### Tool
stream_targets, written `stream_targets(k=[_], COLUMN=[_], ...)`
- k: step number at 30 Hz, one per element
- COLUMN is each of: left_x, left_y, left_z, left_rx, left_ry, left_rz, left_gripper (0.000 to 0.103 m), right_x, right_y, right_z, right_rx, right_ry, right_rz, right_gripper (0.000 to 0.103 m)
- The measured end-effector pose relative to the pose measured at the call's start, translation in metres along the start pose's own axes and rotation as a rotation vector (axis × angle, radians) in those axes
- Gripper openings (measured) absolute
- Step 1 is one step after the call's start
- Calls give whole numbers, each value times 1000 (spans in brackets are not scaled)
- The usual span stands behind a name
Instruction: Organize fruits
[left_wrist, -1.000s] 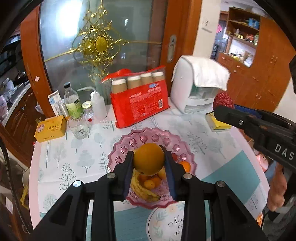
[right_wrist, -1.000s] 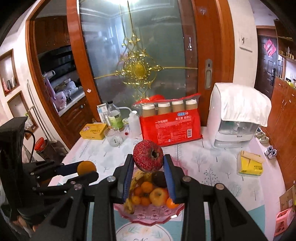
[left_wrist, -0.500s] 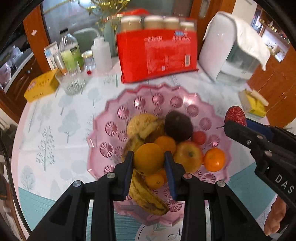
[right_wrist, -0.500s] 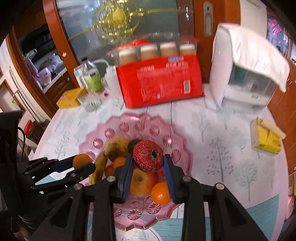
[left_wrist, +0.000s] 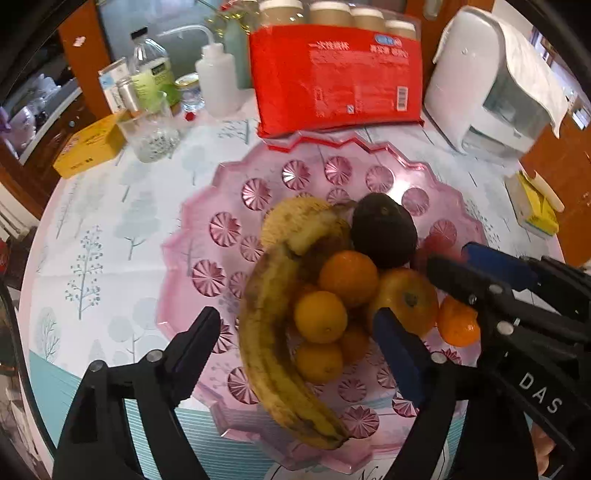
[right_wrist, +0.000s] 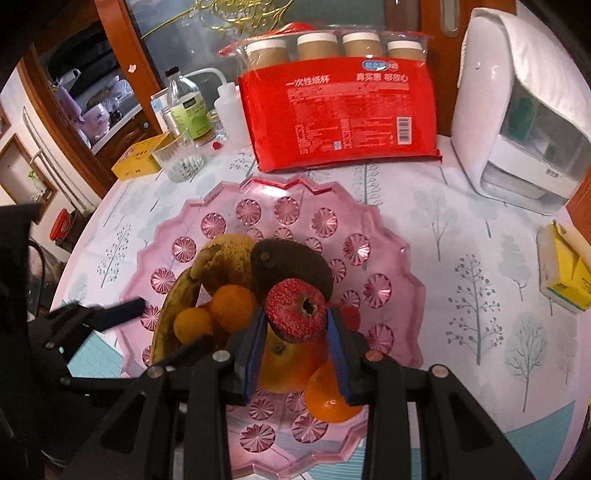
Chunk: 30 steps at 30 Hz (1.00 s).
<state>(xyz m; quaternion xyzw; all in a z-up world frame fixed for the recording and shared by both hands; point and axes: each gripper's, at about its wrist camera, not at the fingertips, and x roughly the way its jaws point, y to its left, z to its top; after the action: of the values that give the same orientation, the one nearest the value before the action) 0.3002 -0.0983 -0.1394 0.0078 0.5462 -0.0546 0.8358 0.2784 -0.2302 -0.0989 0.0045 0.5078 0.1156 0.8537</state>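
We judge the step in hand to be setting fruit down into the scalloped pink glass fruit dish (left_wrist: 369, 155), which sits on the round bench under a tree-print cloth (left_wrist: 122, 229). Left gripper (left_wrist: 295, 328): jaws opening and spread wide, no pad touching anything; the small round orange (left_wrist: 320, 316) lies between them on the pile, beside the long brown-speckled banana (left_wrist: 273, 350) and against other oranges, so it looks released. Right gripper (right_wrist: 295, 332): jaws just starting to open, yet the blue pads still bear on both flanks of the red speckled pomegranate-like fruit (right_wrist: 296, 311), crown end facing the camera. That fruit hangs low over the heap, directly above the yellow-red apple (right_wrist: 284, 363), with the dark brown avocado-shaped fruit (right_wrist: 291, 267) just behind it; whether it already rests on the apple we cannot tell. Next move, as we read it: finish parting the right jaws so the red fruit settles, then lift both grippers straight up clear of the pile. Risk we note: the heap is rounded, so a fruit let go on top could roll toward the rim.
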Motion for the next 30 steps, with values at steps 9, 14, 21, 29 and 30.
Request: stream_targets(k=[9, 14, 21, 29, 30], left_x=[-5, -16, -35, -55, -58], left_y=[11, 5, -3, 4, 6], left_z=[-6, -9, -13, -26, -28], left_rx=[-59, -29, -5, -47, -52], left_ry=[37, 16, -1, -6, -9], left_rz=[-12, 6, -19, -33, -34], left_gripper=[92, 94, 95, 95, 95], right_x=[-13, -21, -38, -62, -64], right_y=[1, 3, 5, 5, 5], right_z=[0, -1, -3, -13, -15], right_rx=[14, 11, 26, 50, 54], right_ry=[-35, -55, -82, -118, -120], right_rz=[29, 36, 43, 27, 26], right_gripper=[56, 57, 57, 58, 58])
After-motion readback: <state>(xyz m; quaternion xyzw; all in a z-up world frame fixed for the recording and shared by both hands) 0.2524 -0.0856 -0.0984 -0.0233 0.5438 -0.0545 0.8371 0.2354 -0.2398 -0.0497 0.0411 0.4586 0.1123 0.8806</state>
